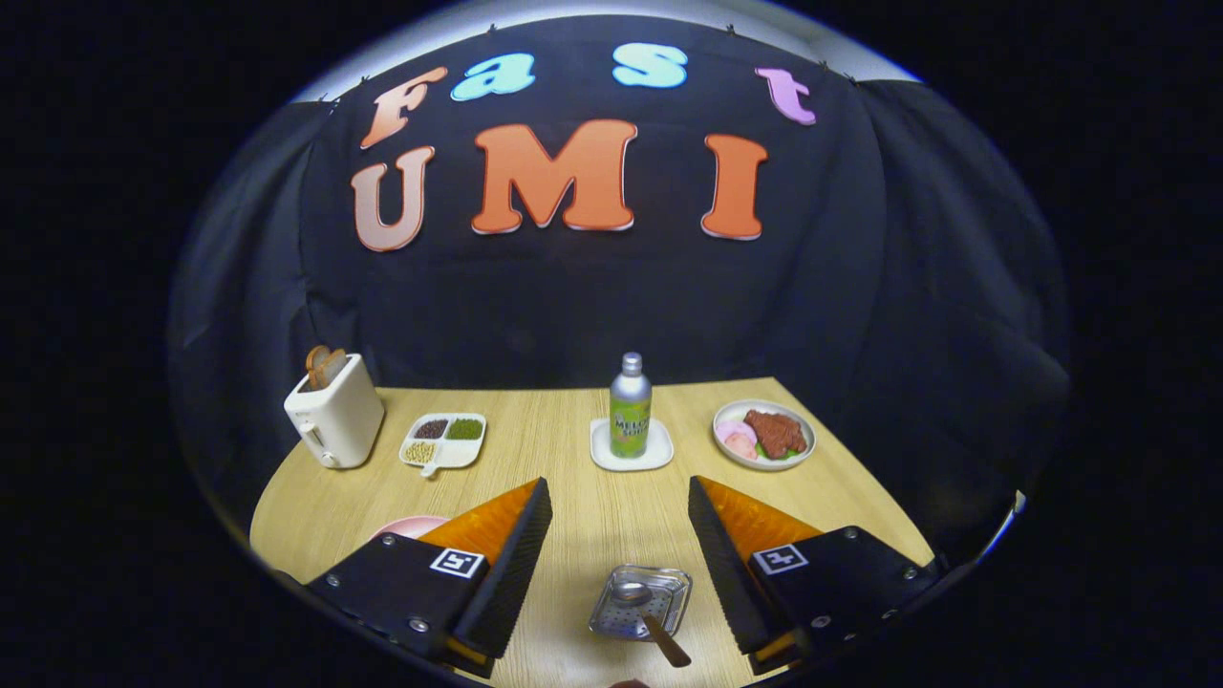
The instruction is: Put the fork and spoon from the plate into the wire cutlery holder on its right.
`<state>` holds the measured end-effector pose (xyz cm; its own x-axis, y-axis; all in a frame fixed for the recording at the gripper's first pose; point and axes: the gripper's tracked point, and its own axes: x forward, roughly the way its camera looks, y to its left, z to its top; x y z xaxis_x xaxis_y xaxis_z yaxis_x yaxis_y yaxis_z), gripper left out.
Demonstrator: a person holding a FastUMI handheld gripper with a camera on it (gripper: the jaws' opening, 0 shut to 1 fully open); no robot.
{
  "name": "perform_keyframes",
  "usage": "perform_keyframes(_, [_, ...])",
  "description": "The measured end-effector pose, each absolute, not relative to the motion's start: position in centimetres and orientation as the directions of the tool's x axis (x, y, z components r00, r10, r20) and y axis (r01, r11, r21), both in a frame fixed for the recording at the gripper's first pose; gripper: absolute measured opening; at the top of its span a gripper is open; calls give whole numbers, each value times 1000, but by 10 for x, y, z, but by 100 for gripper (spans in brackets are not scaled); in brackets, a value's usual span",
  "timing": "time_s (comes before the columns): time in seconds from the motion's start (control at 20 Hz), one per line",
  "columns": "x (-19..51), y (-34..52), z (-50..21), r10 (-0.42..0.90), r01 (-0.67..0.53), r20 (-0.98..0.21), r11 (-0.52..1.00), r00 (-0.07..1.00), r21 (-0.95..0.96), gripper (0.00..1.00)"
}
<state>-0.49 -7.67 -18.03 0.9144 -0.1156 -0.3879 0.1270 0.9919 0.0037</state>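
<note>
Your gripper [619,535] hangs with its fingers spread wide and nothing between them. The small square perforated metal holder [640,602] lies on the pale wooden table [573,449] between the fingertips, slightly nearer the right one. In it rests a spoon with a steel bowl and brown wooden handle [650,621], its long axis running from the bowl toward you and rightward. A pink plate [411,526] peeks from behind the left finger; you can't tell whether the fork is on it.
</note>
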Motion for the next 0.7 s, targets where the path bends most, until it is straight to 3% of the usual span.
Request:
perform_keyframes(0.25, [-4,-39,-125,-62,62,-193,998,979,-8,86])
perform_keyframes(0.7, [-7,64,-132,117,-117,-188,993,975,6,87])
